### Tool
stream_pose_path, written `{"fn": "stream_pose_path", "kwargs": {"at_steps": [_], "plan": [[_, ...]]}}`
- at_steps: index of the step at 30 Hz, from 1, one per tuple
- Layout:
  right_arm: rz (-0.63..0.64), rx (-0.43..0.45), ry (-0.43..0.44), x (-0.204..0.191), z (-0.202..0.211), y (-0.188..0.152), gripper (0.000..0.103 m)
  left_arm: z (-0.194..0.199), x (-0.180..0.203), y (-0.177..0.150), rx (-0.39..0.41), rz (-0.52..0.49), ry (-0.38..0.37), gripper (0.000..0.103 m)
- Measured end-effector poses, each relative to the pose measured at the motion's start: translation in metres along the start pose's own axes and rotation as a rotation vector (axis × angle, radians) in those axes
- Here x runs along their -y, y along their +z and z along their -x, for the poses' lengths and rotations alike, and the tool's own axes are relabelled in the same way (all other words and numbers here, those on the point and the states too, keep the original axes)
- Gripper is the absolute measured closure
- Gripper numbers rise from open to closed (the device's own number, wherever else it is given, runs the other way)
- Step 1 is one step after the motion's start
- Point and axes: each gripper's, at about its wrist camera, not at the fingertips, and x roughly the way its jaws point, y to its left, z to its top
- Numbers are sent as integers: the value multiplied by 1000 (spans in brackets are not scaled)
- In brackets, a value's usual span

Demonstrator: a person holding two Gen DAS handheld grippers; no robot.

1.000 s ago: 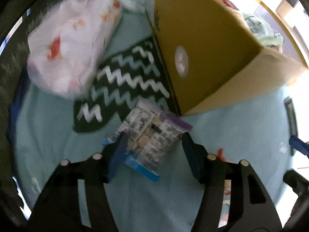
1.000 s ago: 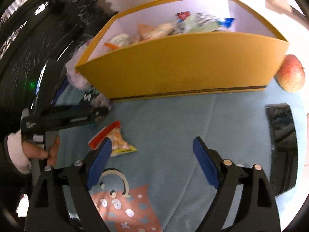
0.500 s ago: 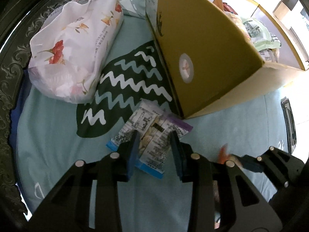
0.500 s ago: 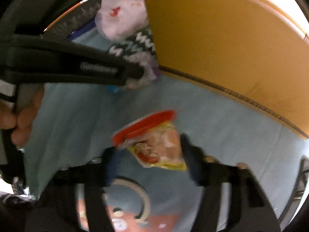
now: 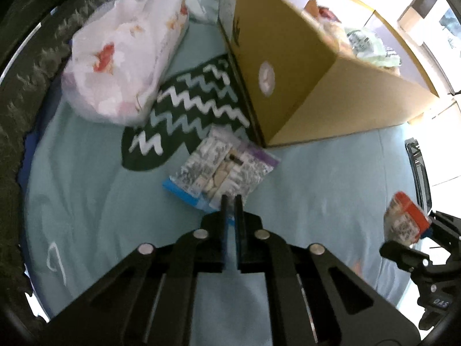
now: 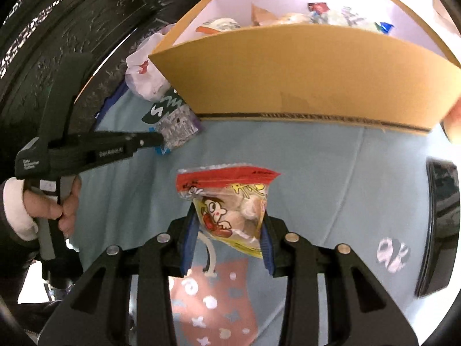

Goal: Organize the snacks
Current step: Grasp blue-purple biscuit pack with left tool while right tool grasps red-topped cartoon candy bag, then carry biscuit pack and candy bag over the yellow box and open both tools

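Note:
A printed snack packet with a purple and blue edge lies on the light blue cloth, by the corner of the yellow cardboard box. My left gripper is shut, its fingertips pinching the packet's near edge. The right wrist view shows it from the side, touching the packet. My right gripper has its jaws closing on a red-topped cartoon snack bag, the pads pressing both sides, and holds it above the cloth. The bag also shows at the right of the left wrist view.
The open yellow box holds several snack packs. A floral plastic bag lies left of it. A dark flat device rests at the right, and an apple is by the box's right end. A person's hand grips the left handle.
Both grippers have gone from wide open to closed. The left one closed on the packet's edge. The right one dropped over the red-topped bag, closed on it and raised it off the cloth.

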Motion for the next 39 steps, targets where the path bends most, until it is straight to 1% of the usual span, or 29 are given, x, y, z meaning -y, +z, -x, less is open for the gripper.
{"fn": "stream_pose_path", "kwargs": {"at_steps": [1,2,3,5,7,9,10,11,12,14,15,16,17,19,23,24,28,29,30,33,35,39], "plan": [[-4,-1,2,-2,2,-6,65,0,2,1,5,-14,9,46],[-9,-3,3,-3,4,-7,65,0,6,2,11,-37,23,29],[-10,-3,2,-6,5,-8,65,0,9,5,26,-68,42,24],[-11,-5,-1,-7,6,-9,65,-3,16,9,24,-136,61,25],[-18,-7,-8,-4,12,-13,65,-11,21,11,3,-176,54,25],[-27,-4,-8,-1,15,-13,65,-26,28,14,-25,-228,69,25],[-32,-3,-7,-2,15,-13,65,-35,29,12,-51,-246,82,25],[-35,-2,-4,-2,14,-12,65,-39,28,10,-53,-255,89,24],[-36,0,-2,-2,15,-11,65,-39,27,9,-40,-252,79,26],[-33,1,0,-3,13,-9,65,-35,25,8,-29,-246,86,42],[-33,0,4,-4,12,-8,65,-33,23,7,-27,-239,95,59],[-34,0,8,-4,10,-7,65,-30,19,7,-31,-224,107,69],[-35,0,14,-4,9,-6,65,-26,16,7,-34,-193,90,72],[-35,3,25,-4,9,-4,65,-17,11,1,-36,-149,60,73],[-30,20,41,-5,17,2,65,3,11,-13,-20,-120,36,73],[-28,26,42,-5,19,2,65,9,13,-17,-21,-116,25,73],[-30,64,46,-4,36,5,65,45,22,-29,18,-114,-32,73],[-30,75,45,-3,41,5,65,55,30,-28,34,-121,-45,73],[-32,92,44,-2,49,7,65,65,41,-25,51,-129,-58,73],[-44,140,38,2,71,11,65,97,53,-8,101,-145,-97,73],[-50,175,32,6,85,17,65,109,64,14,133,-137,-122,73],[-44,268,-1,13,117,43,65,129,82,53,202,-133,-160,73]]}}
